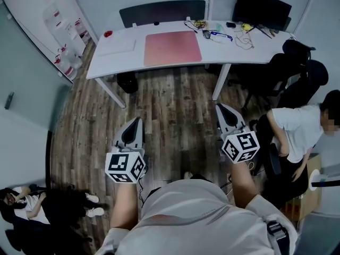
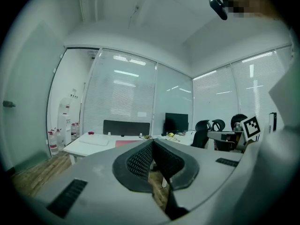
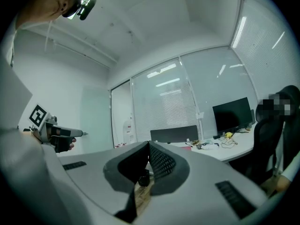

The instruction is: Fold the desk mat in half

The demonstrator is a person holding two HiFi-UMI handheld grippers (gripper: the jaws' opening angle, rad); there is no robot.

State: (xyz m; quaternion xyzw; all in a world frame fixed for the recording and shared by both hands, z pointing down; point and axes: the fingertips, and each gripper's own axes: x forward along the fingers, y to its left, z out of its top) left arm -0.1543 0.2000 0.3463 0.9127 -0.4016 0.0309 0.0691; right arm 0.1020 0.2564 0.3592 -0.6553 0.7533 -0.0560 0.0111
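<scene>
The pink desk mat lies flat and unfolded on the white desk at the far side of the room; in the left gripper view the mat shows as a thin red strip. My left gripper and right gripper hang side by side over the wooden floor, well short of the desk, and both point towards it. In their own views the left gripper and the right gripper have their jaws closed tip to tip, with nothing held between them.
A monitor, cables and small items crowd the desk's right end; a white sheet lies at its left. Black office chairs and a seated person are at the right. Another person sits low at the left.
</scene>
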